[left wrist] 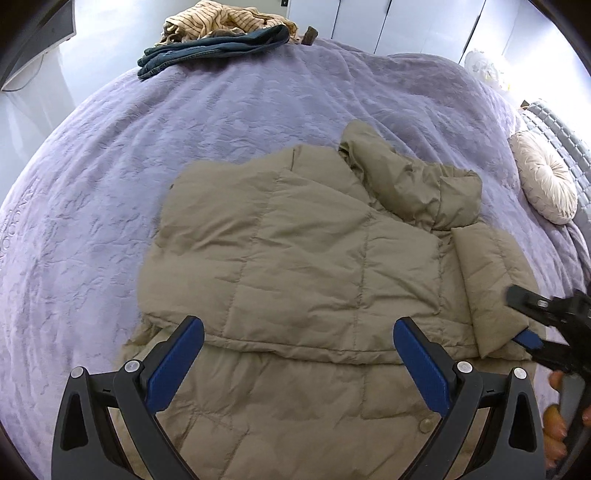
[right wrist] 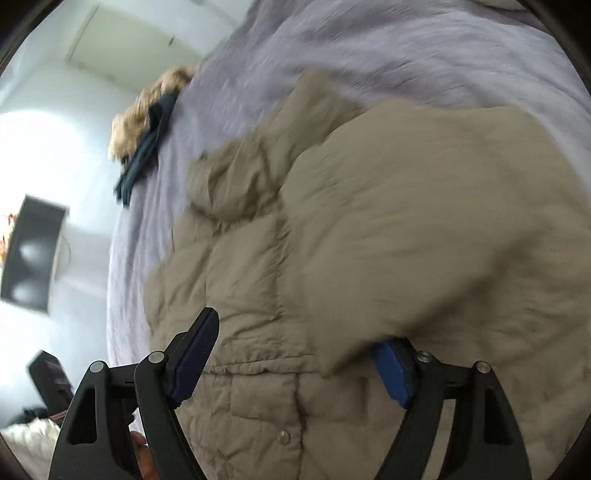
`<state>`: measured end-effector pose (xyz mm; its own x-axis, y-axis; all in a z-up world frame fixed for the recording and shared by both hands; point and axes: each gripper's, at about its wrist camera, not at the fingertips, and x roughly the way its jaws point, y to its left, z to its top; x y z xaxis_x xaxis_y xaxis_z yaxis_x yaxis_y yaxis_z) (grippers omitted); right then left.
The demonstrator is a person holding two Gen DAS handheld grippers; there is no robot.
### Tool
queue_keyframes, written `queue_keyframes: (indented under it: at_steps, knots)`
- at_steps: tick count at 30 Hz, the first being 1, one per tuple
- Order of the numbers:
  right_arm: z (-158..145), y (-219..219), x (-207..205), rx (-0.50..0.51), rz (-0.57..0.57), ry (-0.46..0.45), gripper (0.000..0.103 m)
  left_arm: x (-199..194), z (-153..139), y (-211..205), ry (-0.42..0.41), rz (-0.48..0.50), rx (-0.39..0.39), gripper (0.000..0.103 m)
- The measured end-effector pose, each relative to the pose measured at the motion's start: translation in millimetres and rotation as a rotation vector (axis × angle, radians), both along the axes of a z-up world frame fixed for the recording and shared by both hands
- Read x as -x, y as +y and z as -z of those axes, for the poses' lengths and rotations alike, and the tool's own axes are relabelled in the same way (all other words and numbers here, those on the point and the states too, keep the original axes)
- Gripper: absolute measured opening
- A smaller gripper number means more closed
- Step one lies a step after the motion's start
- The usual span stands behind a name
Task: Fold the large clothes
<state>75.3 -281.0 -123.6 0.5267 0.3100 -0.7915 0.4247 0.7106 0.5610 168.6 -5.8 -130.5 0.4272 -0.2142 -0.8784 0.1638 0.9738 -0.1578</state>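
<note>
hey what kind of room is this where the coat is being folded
Most likely a bedroom. The tan puffer coat lies on a bed with a lavender bedspread, a round pillow sits at one edge, and white wardrobe doors stand behind.

Right wrist view: motion-blurred throughout; jacket quilting smeared, its sleeve covering the tip of one pad of the right tongs. Jacket hem cut off by the bottom edge (both views). Clothes pile at the bed's far edge: indistinct.
</note>
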Motion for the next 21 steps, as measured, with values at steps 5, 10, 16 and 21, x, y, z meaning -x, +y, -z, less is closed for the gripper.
queue_keyframes:
  at_steps: [5,10,16,21]
  knots:
    - [4.6,-48.6,15.2,-0.079,0.171,-0.001,0.077,-11.1,-1.6,-8.2,-0.015,0.01,0.03,0.103]
    - [-3.0,-45.3,-7.9,-0.045,0.134,-0.032,0.02,-20.9,-3.9,-5.3,-0.009,0.005,0.1,0.103]
    - [-40.1,50.2,-45.7,0.185,-0.216,-0.121,0.02,-29.9,-11.7,23.0,-0.01,-0.041,0.163,0.103]
    - [-25.0,103.9,-56.6,0.249,-0.374,-0.057,0.053,-33.5,-10.8,46.0,0.018,-0.075,0.232,0.103]
